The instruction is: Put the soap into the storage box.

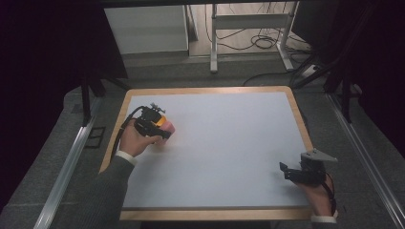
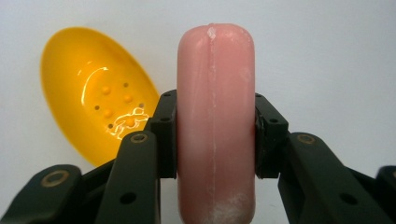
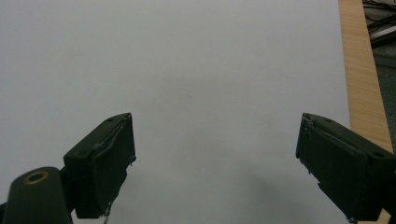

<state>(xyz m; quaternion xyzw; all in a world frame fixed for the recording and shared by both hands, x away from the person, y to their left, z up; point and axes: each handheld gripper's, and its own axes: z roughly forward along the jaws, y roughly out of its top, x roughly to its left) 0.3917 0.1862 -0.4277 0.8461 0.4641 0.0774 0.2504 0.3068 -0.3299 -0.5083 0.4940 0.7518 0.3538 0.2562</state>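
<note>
A pink bar of soap stands on edge between the two black jaws of my left gripper, which is shut on it. Just behind it to the left lies a yellow oval soap dish with small bumps and holes. From above, my left gripper is at the table's left side with the pink soap and a bit of yellow at its tip. My right gripper rests near the front right corner, jaws wide apart with nothing between them; its own camera shows its open jaws over bare white surface.
The white tabletop has a wooden rim. Its right wooden edge lies close to my right gripper. Beyond the table stand a white frame, cables on the floor and a pale cabinet.
</note>
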